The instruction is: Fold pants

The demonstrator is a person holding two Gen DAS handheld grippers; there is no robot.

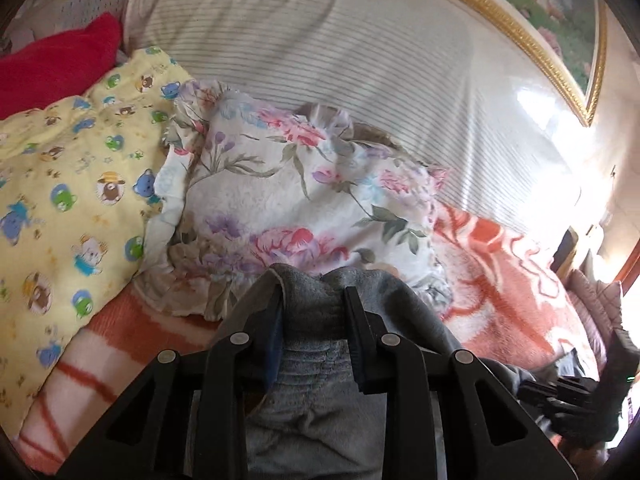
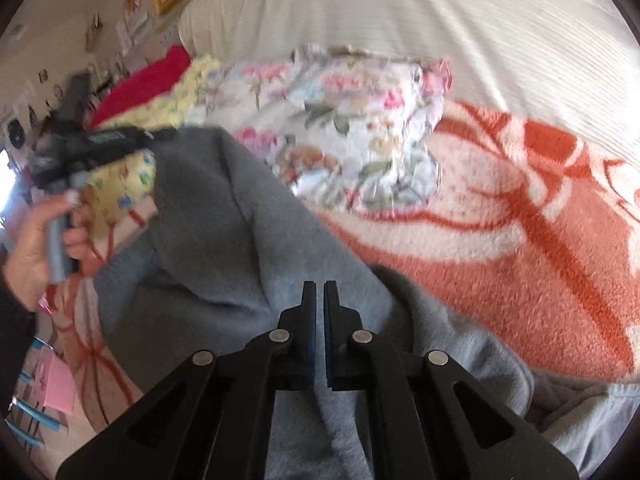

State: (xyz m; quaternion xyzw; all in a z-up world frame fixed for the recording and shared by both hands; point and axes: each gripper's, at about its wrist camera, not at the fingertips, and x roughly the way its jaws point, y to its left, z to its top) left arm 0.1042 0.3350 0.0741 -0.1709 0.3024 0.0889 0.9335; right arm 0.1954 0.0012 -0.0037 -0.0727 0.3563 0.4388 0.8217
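Observation:
Grey fleece pants (image 2: 224, 248) lie across an orange and white blanket (image 2: 520, 248) on a bed. My left gripper (image 1: 312, 292) is shut on a bunched fold of the pants (image 1: 312, 360) and holds it lifted above the blanket; it also shows at the left of the right wrist view (image 2: 154, 136), held by a hand, with the cloth hanging from it. My right gripper (image 2: 319, 286) has its jaws nearly closed just over the pants, with only a thin gap; no cloth shows between them. It appears at the lower right of the left wrist view (image 1: 536, 394).
A floral pillow (image 1: 296, 204) lies just beyond the pants. A yellow cartoon-print quilt (image 1: 64, 184) and a red cloth (image 1: 56, 64) lie to the left. A striped white headboard cover (image 1: 340, 40) stands behind, with a gold-framed picture (image 1: 560, 32) above.

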